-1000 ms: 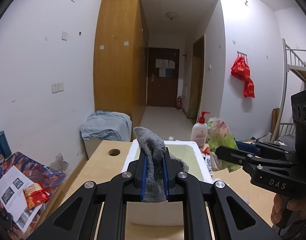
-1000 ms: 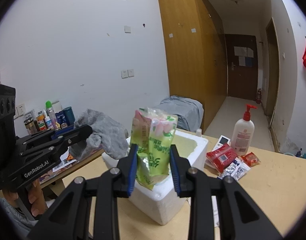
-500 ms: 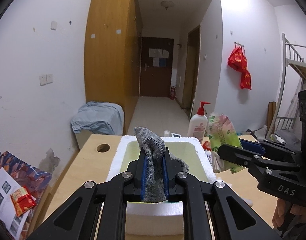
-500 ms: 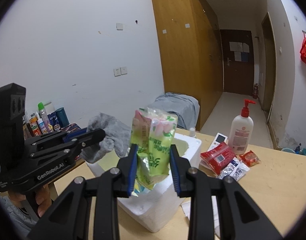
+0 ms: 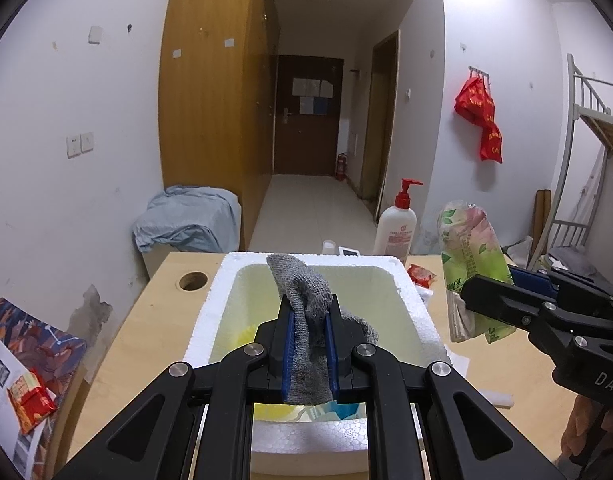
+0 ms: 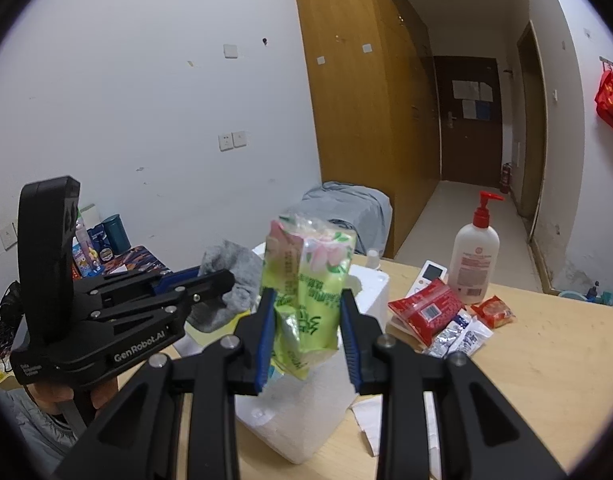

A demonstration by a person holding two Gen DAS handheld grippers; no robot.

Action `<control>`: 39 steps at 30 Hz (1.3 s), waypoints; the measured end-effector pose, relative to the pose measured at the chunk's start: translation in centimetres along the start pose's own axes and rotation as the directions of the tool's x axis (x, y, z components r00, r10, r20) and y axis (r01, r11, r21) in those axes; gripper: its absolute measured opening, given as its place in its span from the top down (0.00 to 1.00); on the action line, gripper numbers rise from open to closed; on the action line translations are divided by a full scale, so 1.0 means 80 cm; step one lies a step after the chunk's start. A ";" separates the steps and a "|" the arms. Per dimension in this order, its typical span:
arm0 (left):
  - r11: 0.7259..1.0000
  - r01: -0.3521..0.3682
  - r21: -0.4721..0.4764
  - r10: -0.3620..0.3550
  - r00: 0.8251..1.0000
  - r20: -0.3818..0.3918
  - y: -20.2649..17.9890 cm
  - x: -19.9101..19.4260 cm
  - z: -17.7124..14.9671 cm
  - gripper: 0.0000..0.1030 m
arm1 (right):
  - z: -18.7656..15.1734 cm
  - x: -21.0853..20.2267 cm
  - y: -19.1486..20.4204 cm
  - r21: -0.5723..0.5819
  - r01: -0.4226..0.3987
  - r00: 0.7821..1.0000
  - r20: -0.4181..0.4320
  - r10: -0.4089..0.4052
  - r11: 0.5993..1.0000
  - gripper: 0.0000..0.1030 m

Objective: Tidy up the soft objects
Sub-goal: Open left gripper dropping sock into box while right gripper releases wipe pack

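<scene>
My left gripper is shut on a grey knitted cloth and holds it over the open white foam box on the wooden table. The cloth also shows in the right wrist view. My right gripper is shut on a green tissue pack and holds it above the box's right side; the pack shows in the left wrist view just right of the box. Yellow and blue things lie in the box bottom.
A lotion pump bottle, a white remote and red and silver snack packets lie on the table behind the box. A side surface with papers and a red packet sits left. A table hole is near the box.
Both grippers have moved forward and over the foam box with their loads still held. The box now lies directly under the grey cloth.
</scene>
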State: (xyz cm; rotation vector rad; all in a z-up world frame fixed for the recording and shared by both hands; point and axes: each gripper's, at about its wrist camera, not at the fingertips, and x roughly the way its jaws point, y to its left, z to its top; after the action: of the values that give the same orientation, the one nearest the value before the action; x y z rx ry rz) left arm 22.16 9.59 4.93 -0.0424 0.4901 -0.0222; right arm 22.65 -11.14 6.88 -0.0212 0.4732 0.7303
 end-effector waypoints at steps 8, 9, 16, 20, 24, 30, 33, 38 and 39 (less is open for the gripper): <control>0.999 -0.020 -0.030 0.021 0.999 0.034 0.007 -0.005 -0.002 0.14 | 0.001 -0.002 0.000 0.007 0.013 1.000 -0.003 -0.013 1.000 0.66; 0.999 -0.030 -0.045 0.033 0.998 0.052 0.010 -0.009 -0.003 0.09 | 0.001 -0.002 0.000 0.007 0.014 1.000 -0.004 -0.014 1.000 0.66; 0.990 -0.120 -0.069 0.127 0.987 0.098 0.032 -0.028 -0.008 0.04 | 0.003 0.002 0.005 -0.004 0.020 1.000 -0.006 -0.020 1.000 0.66; 0.984 -0.168 -0.063 0.174 0.978 0.113 0.043 -0.038 -0.012 0.04 | 0.004 0.014 0.013 -0.012 0.004 1.000 -0.021 -0.005 1.000 0.66; 0.976 -0.202 -0.077 0.210 0.970 0.124 0.060 -0.050 -0.015 0.03 | 0.005 0.030 0.021 -0.020 -0.017 0.999 -0.035 0.017 1.000 0.66; 0.967 -0.235 -0.101 0.248 0.958 0.141 0.080 -0.062 -0.013 0.03 | 0.005 0.048 0.032 -0.019 -0.038 0.998 -0.053 0.037 0.999 0.66; 0.965 -0.241 -0.108 0.255 0.956 0.145 0.086 -0.065 -0.014 0.03 | 0.006 0.054 0.038 -0.023 -0.046 0.997 -0.057 0.044 0.999 0.66; 0.963 -0.246 -0.111 0.261 0.954 0.145 0.091 -0.067 -0.017 0.03 | 0.007 0.066 0.042 -0.019 -0.041 0.997 -0.071 0.040 0.999 0.66; 0.963 -0.244 -0.112 0.259 0.955 0.143 0.092 -0.067 -0.017 0.03 | 0.007 0.068 0.043 -0.020 -0.039 0.997 -0.074 0.037 0.999 0.66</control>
State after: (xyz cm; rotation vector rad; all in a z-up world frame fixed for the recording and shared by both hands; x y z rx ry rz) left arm 16.89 17.04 5.91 -0.0722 0.3359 0.2533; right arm 24.19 -5.00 5.55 -0.0593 0.5373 0.7737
